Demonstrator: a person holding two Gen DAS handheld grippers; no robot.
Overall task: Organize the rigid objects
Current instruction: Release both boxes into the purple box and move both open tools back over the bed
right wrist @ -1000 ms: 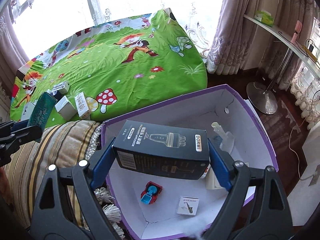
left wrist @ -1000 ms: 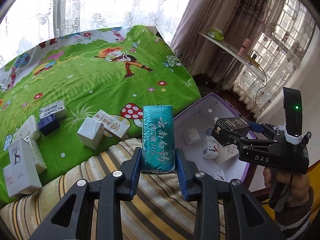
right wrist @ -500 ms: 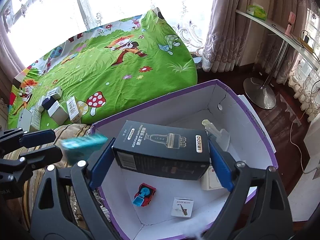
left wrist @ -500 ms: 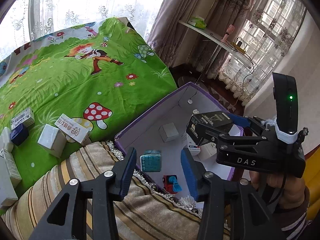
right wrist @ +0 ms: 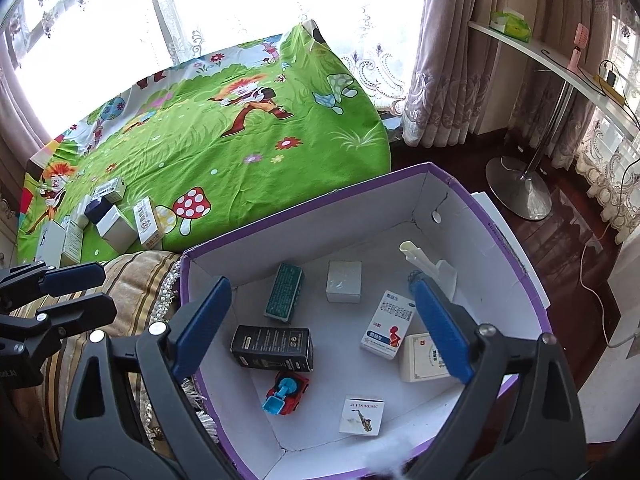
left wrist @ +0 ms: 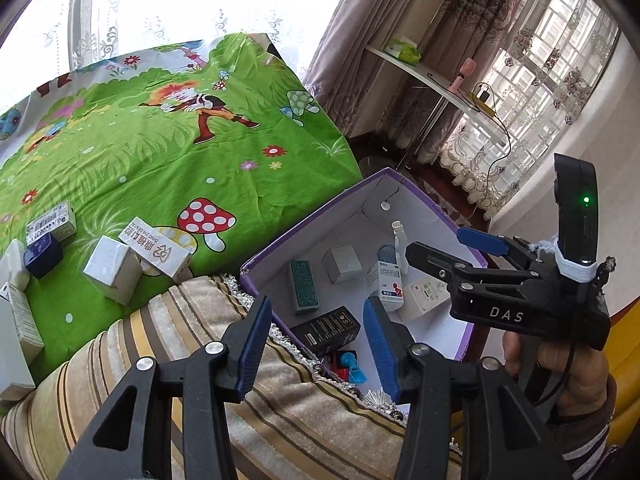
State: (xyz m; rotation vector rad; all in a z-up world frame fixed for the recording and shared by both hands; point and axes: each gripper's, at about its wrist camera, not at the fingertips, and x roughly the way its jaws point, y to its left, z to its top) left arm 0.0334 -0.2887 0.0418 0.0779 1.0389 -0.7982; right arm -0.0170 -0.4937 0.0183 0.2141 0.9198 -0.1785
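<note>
A purple carton with a white inside (right wrist: 516,248) (left wrist: 312,220) stands beside the bed. On its floor lie a teal box (right wrist: 285,292) (left wrist: 304,286) and a black box (right wrist: 272,348) (left wrist: 326,330). My right gripper (right wrist: 320,320) (left wrist: 444,248) hangs over the carton. Its jaws are opening, with nothing between them. My left gripper (left wrist: 316,344) (right wrist: 102,290) stands open and empty over the striped cushion (left wrist: 160,320) at the carton's near-left edge.
The carton also holds a white cube box (right wrist: 344,286), a white and blue medicine box (right wrist: 386,324), a cream box (right wrist: 424,356), a toy car (right wrist: 286,392) and a saxophone card box (right wrist: 362,414). Several boxes (left wrist: 116,276) lie on the green bedsheet (left wrist: 160,160).
My left gripper let go of the teal box, which now lies in the carton. My right gripper let go of the black box, which now lies on the carton floor.
</note>
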